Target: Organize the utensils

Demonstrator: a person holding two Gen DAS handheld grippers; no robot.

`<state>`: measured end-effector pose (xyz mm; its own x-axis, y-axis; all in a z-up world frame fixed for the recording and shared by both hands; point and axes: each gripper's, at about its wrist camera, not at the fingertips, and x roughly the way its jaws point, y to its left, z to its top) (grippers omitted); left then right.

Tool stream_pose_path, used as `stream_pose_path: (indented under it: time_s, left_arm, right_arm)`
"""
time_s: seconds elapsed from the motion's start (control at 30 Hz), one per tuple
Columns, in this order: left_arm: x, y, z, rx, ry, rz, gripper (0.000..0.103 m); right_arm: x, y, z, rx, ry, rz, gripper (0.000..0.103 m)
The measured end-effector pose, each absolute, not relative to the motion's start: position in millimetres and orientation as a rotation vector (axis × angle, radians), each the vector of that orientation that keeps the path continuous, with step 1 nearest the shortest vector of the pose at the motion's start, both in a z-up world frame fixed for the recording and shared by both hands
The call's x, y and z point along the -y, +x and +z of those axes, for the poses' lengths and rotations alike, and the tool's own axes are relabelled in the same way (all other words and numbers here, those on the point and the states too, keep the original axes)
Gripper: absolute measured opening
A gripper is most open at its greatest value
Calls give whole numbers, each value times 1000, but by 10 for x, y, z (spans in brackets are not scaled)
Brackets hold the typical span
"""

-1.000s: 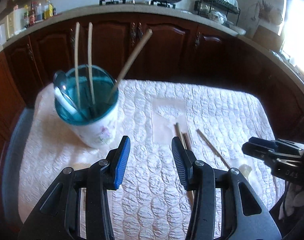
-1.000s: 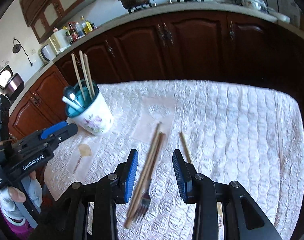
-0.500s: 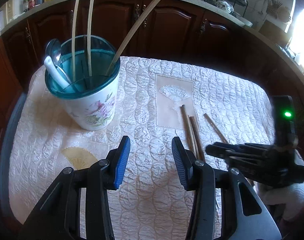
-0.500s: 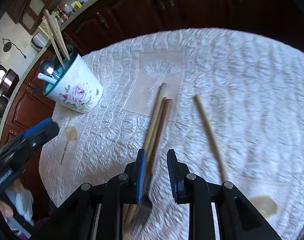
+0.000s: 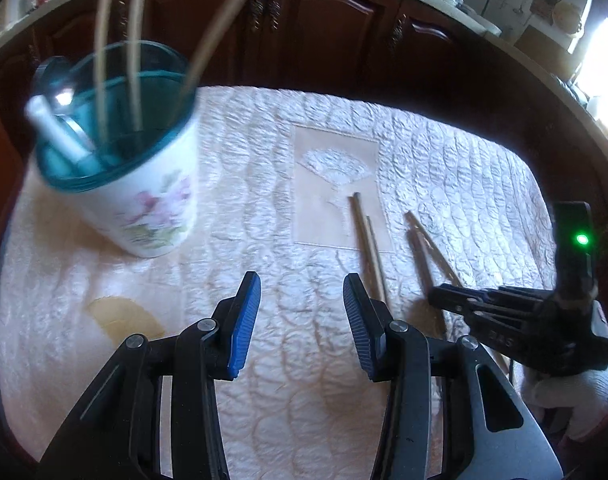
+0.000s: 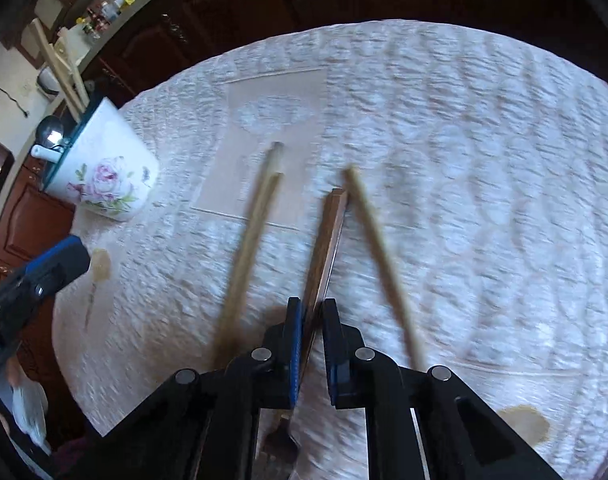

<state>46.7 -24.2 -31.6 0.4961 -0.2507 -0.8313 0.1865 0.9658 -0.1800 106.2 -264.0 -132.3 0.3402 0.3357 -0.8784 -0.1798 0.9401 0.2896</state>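
A floral white holder with a teal rim stands at the table's left, with chopsticks and spoons in it. My left gripper hovers open over bare cloth just right of the holder, with nothing between its fingers. A brown-handled fork lies among loose wooden chopsticks: a pair on its left and a single one on its right. My right gripper is shut on the fork's handle, with the tines below the jaws. In the left wrist view the right gripper sits low at the fork.
A quilted white cloth covers the round table, with a flat embroidered panel in the middle. Dark wooden cabinets curve closely behind the far edge. A gloved hand holds the right gripper at the table's right edge.
Both grippers have come down toward the table. The right jaws have closed from wide open onto the fork handle, and the fork now lies apart from the chopstick pair.
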Motion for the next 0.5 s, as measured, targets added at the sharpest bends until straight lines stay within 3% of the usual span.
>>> stream_pose_path:
  time_s: [0.5]
  left_arm:
    - [905, 1315, -702, -1114, -84, -309, 42]
  right_arm:
    - [3099, 1068, -1212, -1161, 273, 363, 15]
